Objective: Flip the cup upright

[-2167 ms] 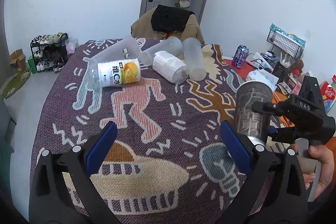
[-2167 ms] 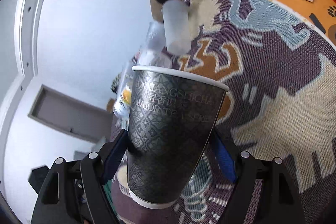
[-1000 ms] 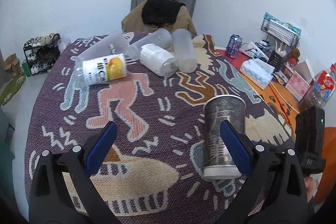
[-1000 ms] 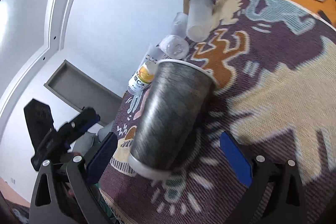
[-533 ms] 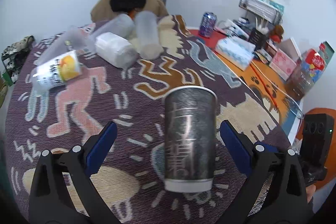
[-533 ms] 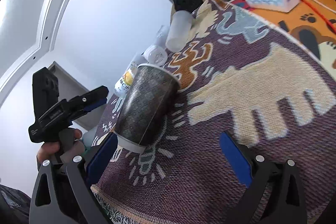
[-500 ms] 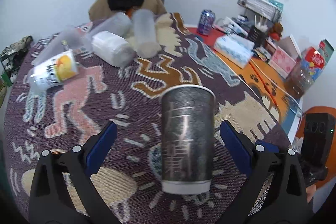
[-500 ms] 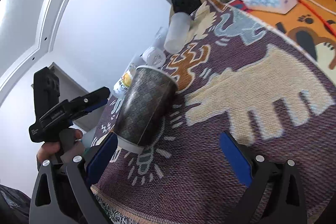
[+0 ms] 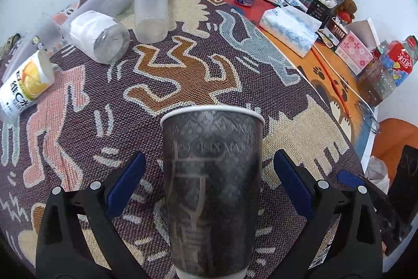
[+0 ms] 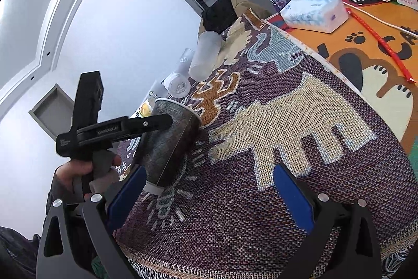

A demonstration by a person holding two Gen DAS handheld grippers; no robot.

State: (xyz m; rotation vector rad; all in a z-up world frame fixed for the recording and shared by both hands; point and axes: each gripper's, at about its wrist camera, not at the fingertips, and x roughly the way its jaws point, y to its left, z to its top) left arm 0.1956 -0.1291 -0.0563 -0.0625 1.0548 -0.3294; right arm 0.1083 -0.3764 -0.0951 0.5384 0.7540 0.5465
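Left gripper, jaws wide and clear of the walls, straddles the dark paper cup, which stands rim-up, long axis vertical, on the patterned cloth; right gripper, also wide and empty, lies farther off.

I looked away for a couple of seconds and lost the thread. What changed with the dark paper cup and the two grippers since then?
The right gripper let go of the dark paper cup, which now stands upright on the patterned cloth, and drew back with jaws wide. The left gripper moved in until its open fingers sit on either side of the cup, not touching it. The clear cups and the orange-label bottle lie where they were.
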